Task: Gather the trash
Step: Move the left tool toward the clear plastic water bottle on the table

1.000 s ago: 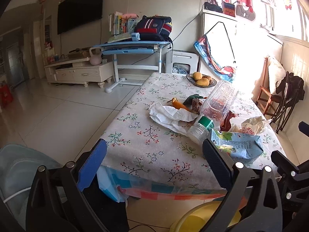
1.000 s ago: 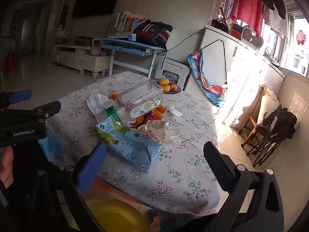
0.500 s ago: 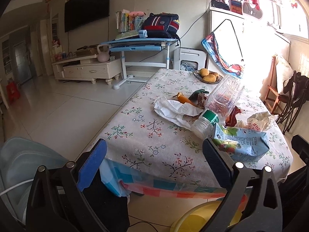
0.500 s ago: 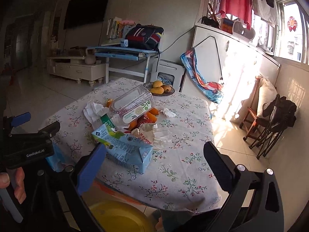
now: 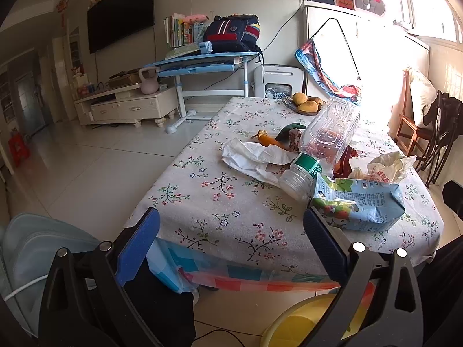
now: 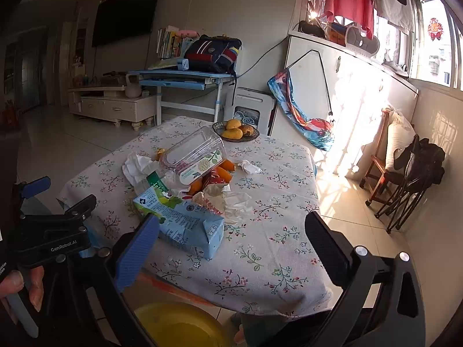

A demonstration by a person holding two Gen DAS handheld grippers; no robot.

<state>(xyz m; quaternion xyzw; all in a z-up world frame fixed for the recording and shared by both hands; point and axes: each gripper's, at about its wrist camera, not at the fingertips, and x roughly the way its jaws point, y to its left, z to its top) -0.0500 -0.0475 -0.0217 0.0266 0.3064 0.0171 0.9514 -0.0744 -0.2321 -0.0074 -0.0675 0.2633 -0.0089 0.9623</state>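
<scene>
From the left wrist view, the left hand-held gripper (image 5: 231, 237) is released, its blue pads spread wide with nothing between them, held off the near edge of the table (image 5: 220, 202). On the floral cloth the trash lies in a heap toward the right: a crushed blue carton (image 5: 358, 205) nearest, a clear bottle (image 5: 324, 144) on its side with its neck against the carton, white tissue (image 5: 254, 156) under and left of the bottle, orange peel (image 5: 267, 140) behind that, and a crumpled wrapper (image 5: 390, 166) just beyond the carton. A fruit bowl (image 5: 303, 104) sits at the far end, well apart from the heap. A yellow bin (image 5: 306, 324) shows on the floor below the table edge.

From the right wrist view, the right hand-held gripper (image 6: 231, 240) is likewise released and holds nothing, short of the table (image 6: 275, 254). The carton (image 6: 185, 225) lies just beyond its left pad, with the bottle (image 6: 194, 156), tissue (image 6: 137, 167) and peel (image 6: 222, 172) behind it. The left hand-held gripper (image 6: 55, 211) shows at the left edge, and the bin (image 6: 179, 326) below.
</scene>
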